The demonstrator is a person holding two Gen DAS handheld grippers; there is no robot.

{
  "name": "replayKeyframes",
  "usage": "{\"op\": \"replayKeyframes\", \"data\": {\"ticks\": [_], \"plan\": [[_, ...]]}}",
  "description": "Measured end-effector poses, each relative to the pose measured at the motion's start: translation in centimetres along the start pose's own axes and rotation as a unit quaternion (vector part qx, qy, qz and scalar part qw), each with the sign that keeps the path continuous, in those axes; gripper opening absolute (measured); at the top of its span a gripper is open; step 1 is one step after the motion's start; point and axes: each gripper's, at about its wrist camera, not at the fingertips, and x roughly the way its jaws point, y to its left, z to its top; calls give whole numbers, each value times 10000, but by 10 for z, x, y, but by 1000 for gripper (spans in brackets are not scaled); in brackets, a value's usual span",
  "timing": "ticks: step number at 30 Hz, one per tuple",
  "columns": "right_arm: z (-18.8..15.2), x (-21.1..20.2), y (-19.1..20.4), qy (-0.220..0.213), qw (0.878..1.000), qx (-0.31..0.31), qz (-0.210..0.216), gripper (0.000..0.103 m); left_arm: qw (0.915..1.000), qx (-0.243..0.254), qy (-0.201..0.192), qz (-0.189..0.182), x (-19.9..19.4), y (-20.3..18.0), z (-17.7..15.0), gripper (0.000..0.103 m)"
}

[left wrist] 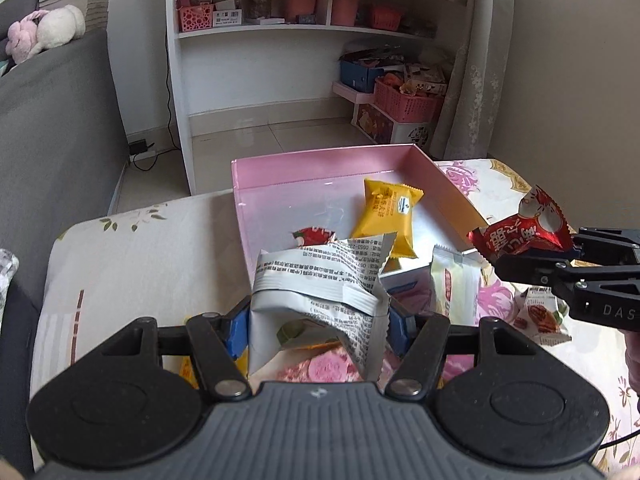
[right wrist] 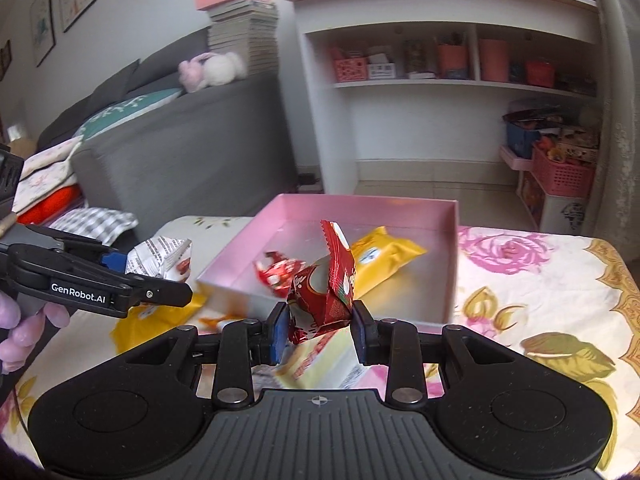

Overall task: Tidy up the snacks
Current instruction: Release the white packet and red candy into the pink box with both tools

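While your left gripper [left wrist: 320, 320] pinches the white packet [left wrist: 320, 292] and your right gripper [right wrist: 320, 334] the red packet [right wrist: 324, 280], both seem light, crinkly, slippery; clamp sealed edges.

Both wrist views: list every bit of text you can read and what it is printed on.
"GenRobot.AI": white, on the side of the left tool, seen in the right wrist view.
"DAS", cut off at the frame edge: on the side of the right tool, seen in the left wrist view.
White snack packet in the left tool: dense small print, upside down, too small to read.
Red snack packet in the right tool and yellow snack packet in the pink box: lettering too blurred to read.
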Motion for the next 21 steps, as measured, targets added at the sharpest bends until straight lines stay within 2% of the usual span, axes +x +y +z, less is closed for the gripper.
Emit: {"op": "replayKeyframes", "data": {"ticks": [9,21], "plan": [[8,25,-28,42,9985,367,-413,32,9995,269,25,153,41,-25,41,61],[7,36,-44,125,9969,628,-467,31,9989,-24,248,398,87,-20,62,61]]}}
